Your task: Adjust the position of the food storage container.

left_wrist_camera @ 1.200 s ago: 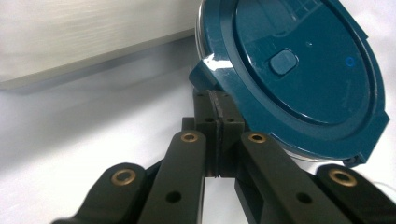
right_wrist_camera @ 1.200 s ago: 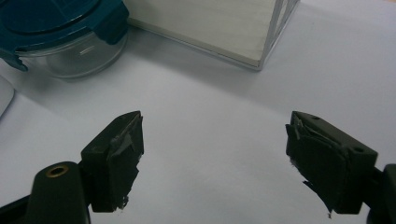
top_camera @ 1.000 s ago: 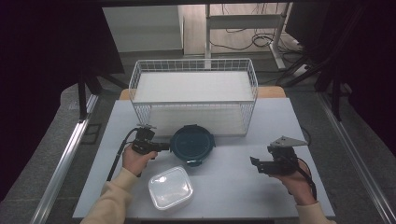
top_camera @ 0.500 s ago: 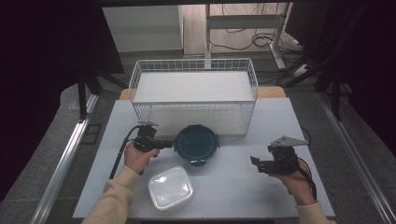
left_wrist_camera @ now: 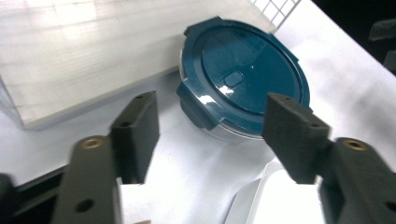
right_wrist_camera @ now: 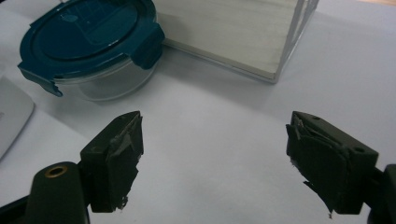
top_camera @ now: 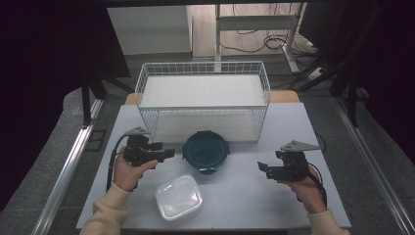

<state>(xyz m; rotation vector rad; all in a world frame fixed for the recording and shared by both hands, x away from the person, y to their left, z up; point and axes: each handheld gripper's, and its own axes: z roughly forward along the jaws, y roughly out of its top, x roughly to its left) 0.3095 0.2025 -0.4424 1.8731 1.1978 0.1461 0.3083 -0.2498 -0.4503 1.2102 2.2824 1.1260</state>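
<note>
Dark room all around, with a grey floor and some cables at the back, and a white bench (top_camera: 293, 127) in the middle of it. Biggest thing on the bench is a white wire basket (top_camera: 203, 100) with a pale board inside, sitting well beyond both tongs toward the far edge. Next down in size is the round container with the dark teal clip lid (top_camera: 206, 151), standing upright on the bench right up against the basket's front side; it's just past the tips of the left tongs (top_camera: 168, 152), and well off to the side of the right tongs (top_camera: 262, 168). In the left gripper view that container (left_wrist_camera: 243, 77) sits just ahead of the gap between the two black jaws, clear glass body under the lid, not touching either one. Then there's a white square lidded box (top_camera: 179, 196), near the left tongs, a bit closer to the person than they are. The left tongs' jaws have just been opening and now stand wide apart with nothing between them. The right tongs (right_wrist_camera: 212, 163) are spread wide as well, only bare bench between the worn pads, with the teal-lidded container (right_wrist_camera: 88, 44) off ahead to one side.
</note>
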